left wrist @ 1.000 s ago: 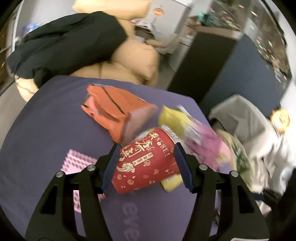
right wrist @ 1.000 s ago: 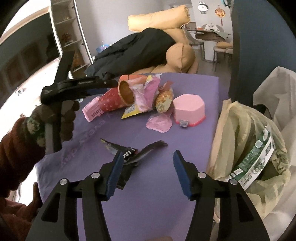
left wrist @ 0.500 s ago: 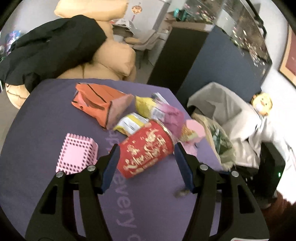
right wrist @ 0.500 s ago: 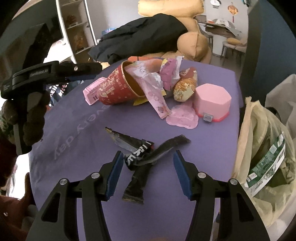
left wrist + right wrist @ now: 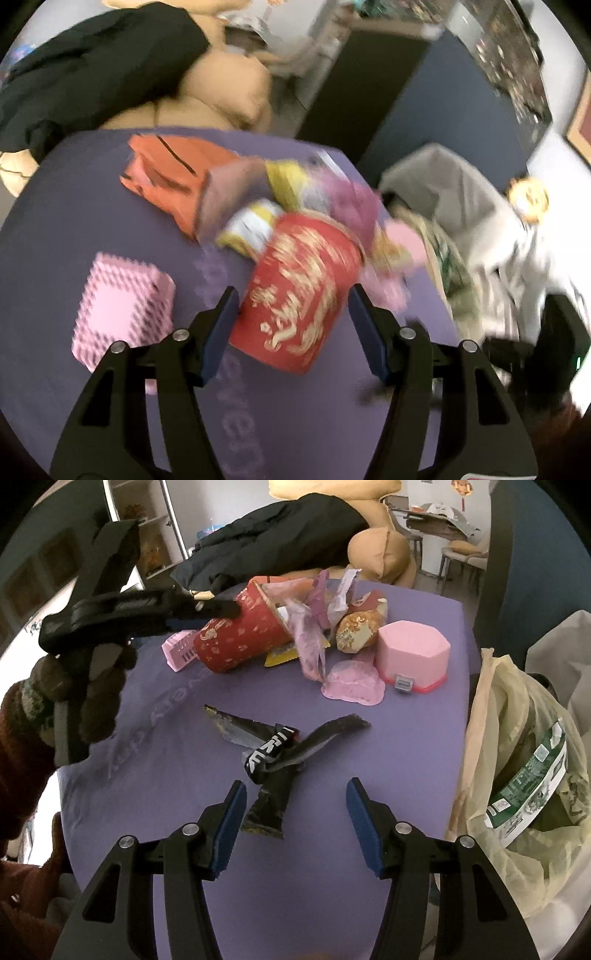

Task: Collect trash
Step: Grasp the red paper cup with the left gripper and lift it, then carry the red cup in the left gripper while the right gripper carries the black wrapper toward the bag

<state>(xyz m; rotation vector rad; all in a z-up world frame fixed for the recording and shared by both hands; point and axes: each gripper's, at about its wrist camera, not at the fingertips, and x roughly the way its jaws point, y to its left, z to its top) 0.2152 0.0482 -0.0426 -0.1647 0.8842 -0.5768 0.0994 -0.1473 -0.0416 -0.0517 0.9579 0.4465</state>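
A red paper cup (image 5: 299, 291) with gold print lies on its side on the purple table cover (image 5: 166, 746), its mouth among crumpled wrappers (image 5: 321, 609). My left gripper (image 5: 292, 291) straddles the cup near its base. Its pads sit close to both sides without clearly pressing, so it is open. In the right wrist view one of its fingers (image 5: 218, 607) rests by the cup (image 5: 240, 638). My right gripper (image 5: 295, 786) hangs open just over a twisted black wrapper (image 5: 273, 749), whose near end lies by the left pad.
A yellowish trash bag (image 5: 517, 775) with a green packet inside hangs open at the table's right edge. Around the cup lie a pink lattice basket (image 5: 181, 650), a pink hexagonal box (image 5: 413, 653), a flat pink lid (image 5: 354, 686) and an orange packet (image 5: 173, 173). A black coat (image 5: 277, 542) on tan cushions lies behind.
The left gripper has swung round and come closer to the red cup, which now looks larger and points its mouth away. The right gripper has sunk toward the black wrapper.
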